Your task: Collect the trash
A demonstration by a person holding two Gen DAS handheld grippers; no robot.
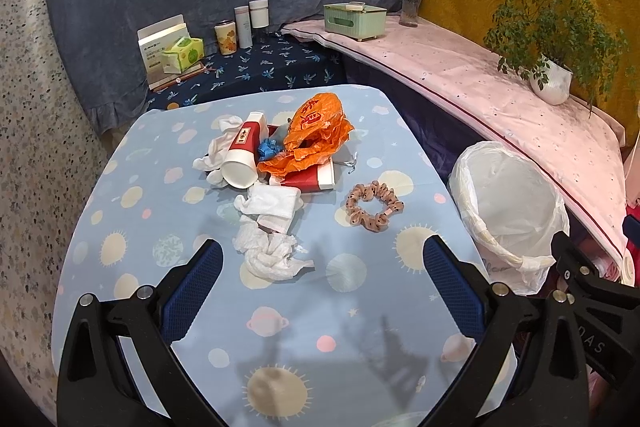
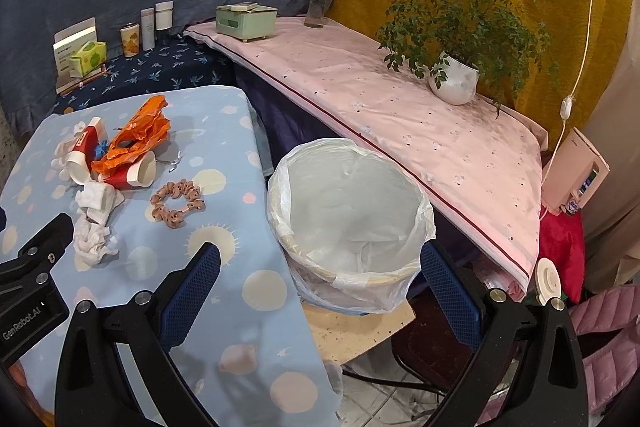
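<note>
Two empty tongs hover over a surface [image 1: 120, 307] strewn with trash, a lined bin beside it.

The left tongs [image 1: 322, 269] and right tongs [image 2: 320, 273] both stand spread wide. The trash pile [image 1: 280, 155], made of paper cups, an orange bag and crumpled white tissues, lies toward the surface's far edge. Only the right view shows the whole bin [image 2: 348, 223], just off the surface's right edge, its white liner holding nothing.
</note>
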